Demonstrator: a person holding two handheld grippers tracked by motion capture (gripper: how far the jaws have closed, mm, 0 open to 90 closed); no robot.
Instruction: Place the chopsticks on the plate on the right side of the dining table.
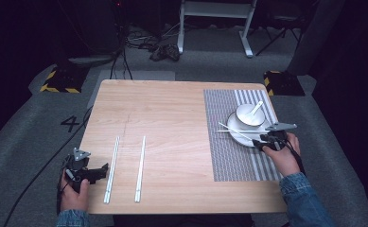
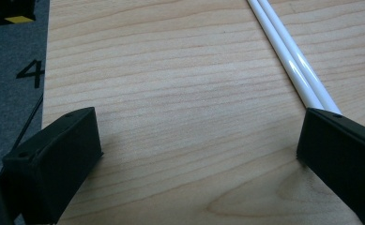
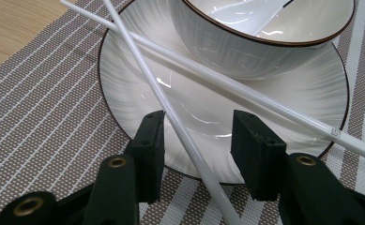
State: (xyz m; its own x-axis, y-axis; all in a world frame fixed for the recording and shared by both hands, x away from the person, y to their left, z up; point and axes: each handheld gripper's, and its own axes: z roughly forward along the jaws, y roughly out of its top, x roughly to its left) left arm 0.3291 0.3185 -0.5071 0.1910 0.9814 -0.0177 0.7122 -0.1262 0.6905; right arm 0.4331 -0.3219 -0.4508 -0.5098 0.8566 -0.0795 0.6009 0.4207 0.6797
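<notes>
One chopstick (image 3: 185, 136) lies between the spread right claw (image 3: 196, 150) (untouched), across the plate (image 3: 138, 61).

Denim sleeves (image 1: 303, 198), black jaws, brass screws, grey top plates

A black "4" (image 1: 71, 124) stands on the grey floor (image 1: 21, 142) at the left of the high view, beside the table's left edge; a second character after it is cut off by the table. The same "4" (image 2: 30, 73) shows at the left edge of the left gripper view (upper half). A tiny mark (image 3: 336, 132) on one chopstick (image 3: 246, 91) in the right gripper view is too small to read.
</notes>
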